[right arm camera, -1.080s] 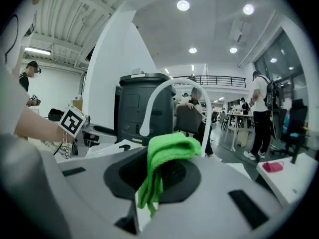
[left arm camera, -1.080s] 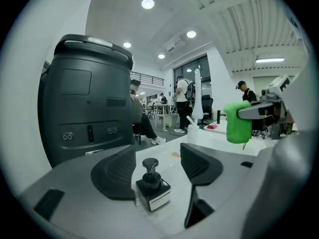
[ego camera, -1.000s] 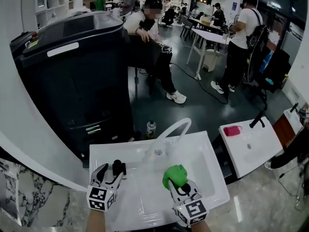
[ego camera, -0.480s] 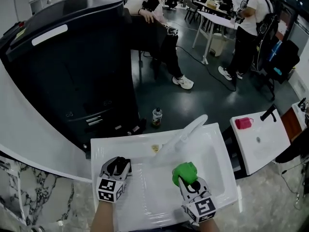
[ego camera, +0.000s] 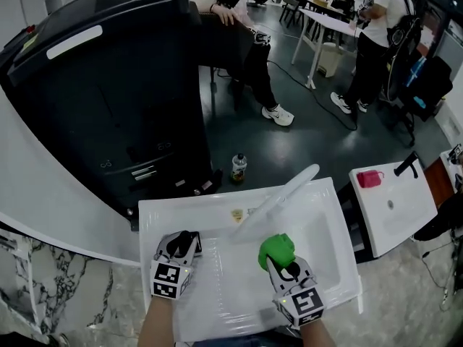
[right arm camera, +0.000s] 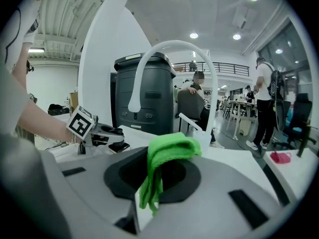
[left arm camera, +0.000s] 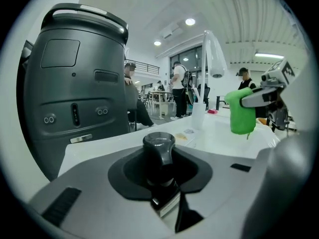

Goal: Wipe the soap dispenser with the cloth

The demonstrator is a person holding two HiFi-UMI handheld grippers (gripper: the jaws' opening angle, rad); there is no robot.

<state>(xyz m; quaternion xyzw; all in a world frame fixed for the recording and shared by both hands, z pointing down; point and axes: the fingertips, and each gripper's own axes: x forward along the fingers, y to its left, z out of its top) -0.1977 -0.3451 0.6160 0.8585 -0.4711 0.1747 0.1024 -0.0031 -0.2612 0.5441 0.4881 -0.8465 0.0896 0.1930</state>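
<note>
A soap dispenser with a black pump head (ego camera: 179,243) stands on the left rim of the white sink (ego camera: 217,306). My left gripper (ego camera: 181,246) is around it. Its jaws have just been closing, and they now grip the pump head (left arm camera: 159,144) between them, with the left gripper (left arm camera: 162,176) shut on it. A folded green cloth (ego camera: 276,250) sticks up from my right gripper (ego camera: 283,265), which is shut on it over the basin. The right gripper view shows the cloth (right arm camera: 167,156) draped out of the jaws, with the left gripper (right arm camera: 107,133) off to the left.
A white curved faucet (ego camera: 278,197) arches over the basin between the two grippers. Behind the sink stands a big black machine (ego camera: 108,85), and a bottle (ego camera: 238,168) sits on the floor. A second white sink (ego camera: 391,208) is at the right. People sit and stand in the room beyond.
The left jaws went from wide open around the dispenser to closed on its pump head. Both grippers sank a little toward the sink. The cloth stays in the right gripper.
</note>
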